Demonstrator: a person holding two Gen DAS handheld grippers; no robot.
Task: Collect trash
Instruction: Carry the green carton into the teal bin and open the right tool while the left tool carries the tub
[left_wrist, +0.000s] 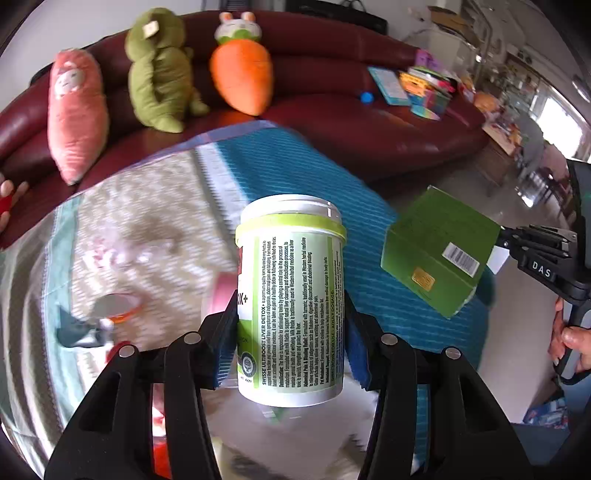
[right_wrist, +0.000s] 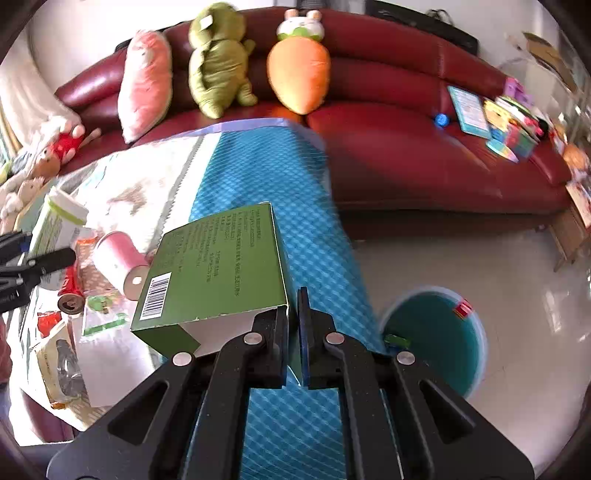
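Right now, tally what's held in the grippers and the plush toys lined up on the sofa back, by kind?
Supplement tubs: 1, the tub in the left gripper
Green boxes: 1, the box in the right gripper
Plush toys on sofa: 3, pink, green, orange carrot
Total: 5

home living room: red sofa (right_wrist: 406, 147), plush toys (right_wrist: 218, 59).

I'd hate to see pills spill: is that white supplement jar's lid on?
On. The white lid sits over the jar, clamped in the left gripper. Whether it is screwed tight, cannot tell.
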